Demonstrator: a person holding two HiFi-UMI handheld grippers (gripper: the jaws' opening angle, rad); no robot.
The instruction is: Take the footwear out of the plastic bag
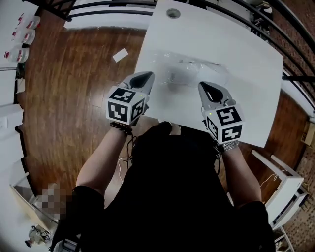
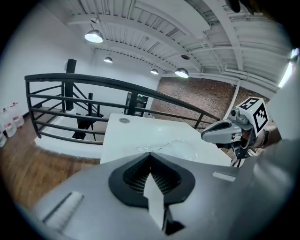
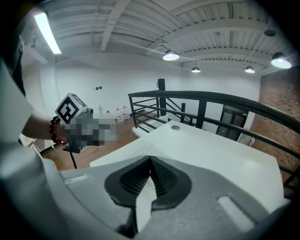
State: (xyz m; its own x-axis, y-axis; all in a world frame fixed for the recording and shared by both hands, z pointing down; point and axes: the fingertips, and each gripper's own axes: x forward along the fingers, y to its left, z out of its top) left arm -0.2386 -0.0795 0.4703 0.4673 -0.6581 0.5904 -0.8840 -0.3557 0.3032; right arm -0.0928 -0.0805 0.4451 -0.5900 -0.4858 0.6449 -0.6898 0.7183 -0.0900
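Head view, nearest first: the left gripper (image 1: pixel 143 78) hangs at the white surface's (image 1: pixel 231 44) left edge and the right gripper (image 1: pixel 207 87) over its near edge. Both are smooth grey shells with checkered cubes, fingers pressed together on nothing. Between and just beyond them lies the crinkled clear plastic bag (image 1: pixel 194 73), its pale contents hard to make out. Farther on the surface is smooth and open. Glossy wooden floor (image 1: pixel 74 83) spreads left, with a black railing (image 1: pixel 98 7) beyond.
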